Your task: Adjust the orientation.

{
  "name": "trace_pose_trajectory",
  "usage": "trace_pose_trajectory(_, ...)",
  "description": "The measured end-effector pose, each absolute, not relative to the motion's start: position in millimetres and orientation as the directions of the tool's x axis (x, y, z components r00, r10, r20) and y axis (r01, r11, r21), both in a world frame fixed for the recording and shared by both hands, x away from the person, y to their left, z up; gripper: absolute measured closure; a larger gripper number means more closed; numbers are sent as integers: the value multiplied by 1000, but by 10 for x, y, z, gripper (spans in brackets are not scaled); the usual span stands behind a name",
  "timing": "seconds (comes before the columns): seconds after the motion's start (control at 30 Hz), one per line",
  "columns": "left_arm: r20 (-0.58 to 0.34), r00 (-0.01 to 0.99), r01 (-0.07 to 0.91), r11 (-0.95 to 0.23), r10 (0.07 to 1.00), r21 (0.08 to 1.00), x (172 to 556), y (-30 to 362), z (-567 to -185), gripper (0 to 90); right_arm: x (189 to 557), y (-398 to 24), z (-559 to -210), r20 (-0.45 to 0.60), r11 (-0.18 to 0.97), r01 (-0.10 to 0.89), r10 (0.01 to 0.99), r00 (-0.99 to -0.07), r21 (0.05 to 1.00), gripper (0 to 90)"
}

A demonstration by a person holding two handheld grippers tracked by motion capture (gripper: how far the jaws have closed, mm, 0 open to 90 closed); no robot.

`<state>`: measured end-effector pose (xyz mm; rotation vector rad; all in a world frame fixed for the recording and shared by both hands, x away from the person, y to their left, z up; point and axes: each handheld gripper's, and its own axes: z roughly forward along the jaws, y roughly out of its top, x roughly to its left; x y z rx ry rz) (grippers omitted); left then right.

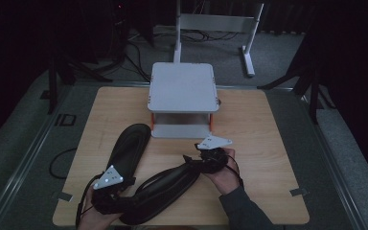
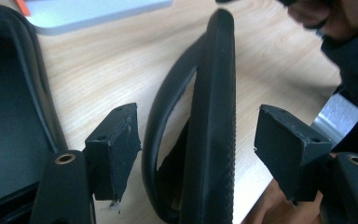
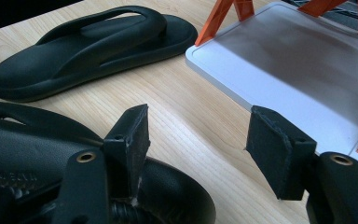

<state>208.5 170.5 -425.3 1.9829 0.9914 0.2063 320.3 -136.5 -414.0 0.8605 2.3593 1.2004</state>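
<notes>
From the high view, a light wooden table (image 1: 268,143) carries a small white two-tier shelf stand with orange posts (image 1: 182,88) at its far middle. A black rubber flip-flop (image 1: 130,143) lies flat left of centre; a second black flip-flop (image 1: 165,187) lies tilted across the near edge between the two hands. The left gripper (image 1: 112,189) sits at its near-left end, the right gripper (image 1: 206,160) at its far-right end.

In the left gripper view, the jaws stand released, wide apart, with the second flip-flop (image 2: 209,116) on edge between them, touching neither pad.

In the right gripper view, the jaws also stand released; the second flip-flop (image 3: 51,154) lies beside the left jaw, not between them, with the stand's lower tray (image 3: 298,74) beyond.

Judging likely aim as shelving the sandal, the left should close squarely across the sole's thickness, centred, before lifting.
</notes>
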Motion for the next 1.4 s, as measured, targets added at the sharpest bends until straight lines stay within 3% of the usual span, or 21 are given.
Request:
trace_pose_trajectory(0.13,-205,663,575,-315,720,755,2092,1664,-4312,345,3199,-1366,-4146,-36,455,360,659,-751,815,387)
trace_pose_trajectory(0.4,-200,676,585,-352,709,730,2148,1581,-4356,575,3203,-1383,-4175,-34,455,364,660,-750,812,387)
trace_pose_trajectory(0.53,-183,695,554,-356,695,753,2159,1539,-4305,623,3202,-1414,-4181,-28,447,371,667,-744,814,387)
trace_pose_trajectory(0.77,-92,695,499,-386,713,775,2267,1413,-4229,636,3211,-1508,-4154,-26,427,376,688,-725,823,388)
trace_pose_trajectory(1.17,49,662,391,-400,748,829,2984,1267,-3966,636,3233,-1675,-4121,-25,396,387,725,-688,832,388)
trace_pose_trajectory(1.4,96,683,367,-454,724,812,3131,1131,-4021,636,3234,-1726,-4138,-25,394,396,735,-678,829,388)
